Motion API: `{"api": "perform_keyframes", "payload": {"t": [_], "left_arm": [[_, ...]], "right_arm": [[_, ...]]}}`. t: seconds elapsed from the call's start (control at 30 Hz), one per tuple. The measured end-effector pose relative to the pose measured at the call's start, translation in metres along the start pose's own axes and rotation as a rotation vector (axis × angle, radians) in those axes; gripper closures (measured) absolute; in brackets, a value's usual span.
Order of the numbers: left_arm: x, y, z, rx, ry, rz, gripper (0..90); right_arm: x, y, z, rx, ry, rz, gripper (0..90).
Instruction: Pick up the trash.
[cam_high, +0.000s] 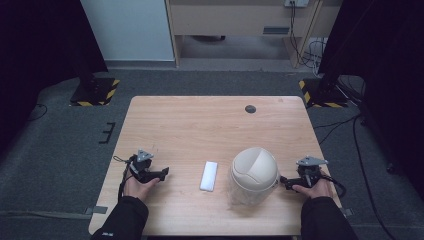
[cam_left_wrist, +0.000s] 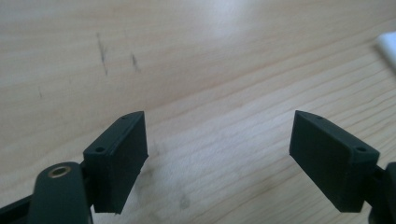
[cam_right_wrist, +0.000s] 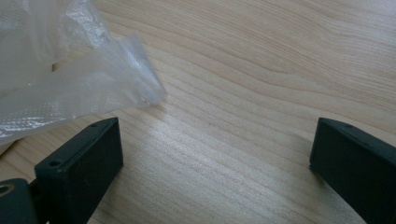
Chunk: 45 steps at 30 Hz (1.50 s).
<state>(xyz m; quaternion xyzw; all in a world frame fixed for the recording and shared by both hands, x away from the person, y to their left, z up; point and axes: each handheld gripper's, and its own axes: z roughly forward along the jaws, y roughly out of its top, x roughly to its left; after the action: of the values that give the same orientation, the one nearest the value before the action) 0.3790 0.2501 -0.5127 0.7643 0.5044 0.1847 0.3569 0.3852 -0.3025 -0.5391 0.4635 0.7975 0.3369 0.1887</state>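
A beige domed bin (cam_high: 253, 170) with a swing lid stands at the table's front right, and a clear plastic bag (cam_high: 239, 196) hangs around its base. To its left a flat white packet (cam_high: 209, 175) lies on the wood. My left gripper (cam_high: 162, 173) rests low at the front left, open and holding nothing, its jaws pointing toward the packet. In the left gripper view the jaws stand wide over bare wood (cam_left_wrist: 217, 149), with the packet's corner (cam_left_wrist: 388, 46) at the right edge. My right gripper (cam_high: 285, 183) sits just right of the bin, open (cam_right_wrist: 215, 158), with the bag's edge (cam_right_wrist: 70, 79) just past its left jaw.
The wooden table (cam_high: 200, 125) has a small dark round grommet (cam_high: 250, 108) near its far edge. Grey carpet surrounds it, with black stands on striped bases (cam_high: 92, 92) at both far corners and cables (cam_high: 350, 125) on the floor to the right.
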Motion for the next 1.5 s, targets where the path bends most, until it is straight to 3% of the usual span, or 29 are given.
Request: {"api": "perform_keyframes", "payload": {"t": [0.03, 0.17, 0.5, 0.53, 0.57, 0.6, 0.87, 0.93, 1.17, 1.5], "left_arm": [[0.0, 0.0, 0.0, 0.0, 0.0, 0.0, 18.9], [-0.008, 0.011, -0.012, -0.117, -0.048, 0.004, 18.8], [-0.025, 0.026, -0.031, -0.212, -0.129, 0.051, 18.3], [-0.029, 0.029, -0.035, -0.232, -0.155, 0.056, 18.1], [-0.029, 0.029, -0.035, -0.232, -0.155, 0.056, 18.2], [-0.035, 0.032, -0.038, -0.256, -0.188, 0.064, 18.2], [-0.053, 0.043, -0.049, -0.294, -0.236, 0.127, 18.1], [-0.063, 0.05, -0.054, -0.311, -0.27, 0.151, 18.1], [-0.084, 0.062, -0.064, -0.334, -0.32, 0.192, 18.1], [-0.12, 0.079, -0.07, -0.332, -0.425, 0.266, 18.0]], "right_arm": [[0.0, 0.0, 0.0, 0.0, 0.0, 0.0, 2.7], [0.0, 0.0, 0.0, -0.001, -0.001, 0.001, 2.6], [0.0, 0.0, 0.0, 0.003, -0.001, -0.003, 1.6], [0.0, 0.0, 0.0, 0.004, 0.0, -0.003, 1.6], [0.0, 0.0, 0.0, 0.004, 0.0, -0.003, 1.5], [0.0, 0.0, 0.0, 0.005, 0.0, -0.003, 1.4], [0.0, 0.0, 0.001, 0.007, 0.001, -0.006, 0.8], [0.0, 0.0, 0.001, 0.007, 0.0, -0.006, 0.8], [0.001, 0.0, 0.001, 0.007, 0.001, -0.006, 0.8], [0.001, 0.0, 0.001, 0.008, 0.0, -0.002, 0.8]]}}
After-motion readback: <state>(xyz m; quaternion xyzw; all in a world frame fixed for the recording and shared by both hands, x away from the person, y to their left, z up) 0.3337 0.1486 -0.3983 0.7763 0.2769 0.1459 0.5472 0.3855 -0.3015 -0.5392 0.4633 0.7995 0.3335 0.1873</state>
